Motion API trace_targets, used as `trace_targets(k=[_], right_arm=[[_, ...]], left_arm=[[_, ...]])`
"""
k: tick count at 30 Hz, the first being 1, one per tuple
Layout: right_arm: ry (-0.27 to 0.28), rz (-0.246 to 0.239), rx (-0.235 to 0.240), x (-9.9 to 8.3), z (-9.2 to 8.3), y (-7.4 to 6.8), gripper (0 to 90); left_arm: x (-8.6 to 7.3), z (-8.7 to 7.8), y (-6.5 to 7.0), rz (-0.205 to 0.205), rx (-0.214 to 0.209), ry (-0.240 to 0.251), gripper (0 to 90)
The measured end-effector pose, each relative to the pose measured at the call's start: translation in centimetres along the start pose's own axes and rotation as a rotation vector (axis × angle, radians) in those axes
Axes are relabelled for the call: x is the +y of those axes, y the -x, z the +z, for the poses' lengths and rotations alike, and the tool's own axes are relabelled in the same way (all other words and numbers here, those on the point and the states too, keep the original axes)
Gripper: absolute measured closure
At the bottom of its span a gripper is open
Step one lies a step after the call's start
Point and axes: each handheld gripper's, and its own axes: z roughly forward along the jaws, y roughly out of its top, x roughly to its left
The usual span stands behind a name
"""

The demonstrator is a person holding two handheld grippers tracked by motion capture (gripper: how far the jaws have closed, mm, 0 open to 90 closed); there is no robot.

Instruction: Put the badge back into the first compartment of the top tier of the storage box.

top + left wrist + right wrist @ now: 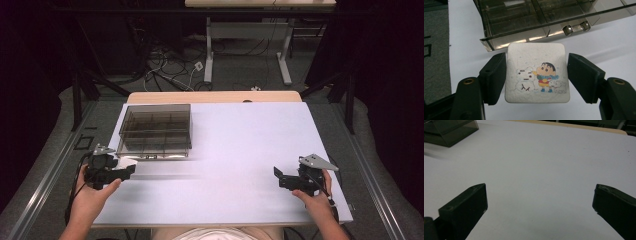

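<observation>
Left gripper clamps a white square tile between its jaws, near the table's left edge, beside the smoked box.

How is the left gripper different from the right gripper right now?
The left gripper is shut on a white cartoon card; the right gripper holds nothing. The left gripper's fingers press the card's sides; the right gripper's fingers stand wide apart. The left gripper is beside the smoky clear box; the right gripper is far from it. Both have black fingers.
</observation>
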Motion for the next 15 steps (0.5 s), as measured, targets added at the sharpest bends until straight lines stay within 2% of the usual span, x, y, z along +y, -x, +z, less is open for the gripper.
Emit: trace_targets(k=[15], right_arm=[[-0.004, 0.000, 0.001, 0.0, 0.0, 0.0, 0.0]], left_arm=[[1.8, -0.3, -0.6, -0.018, 0.010, 0.004, 33.4]])
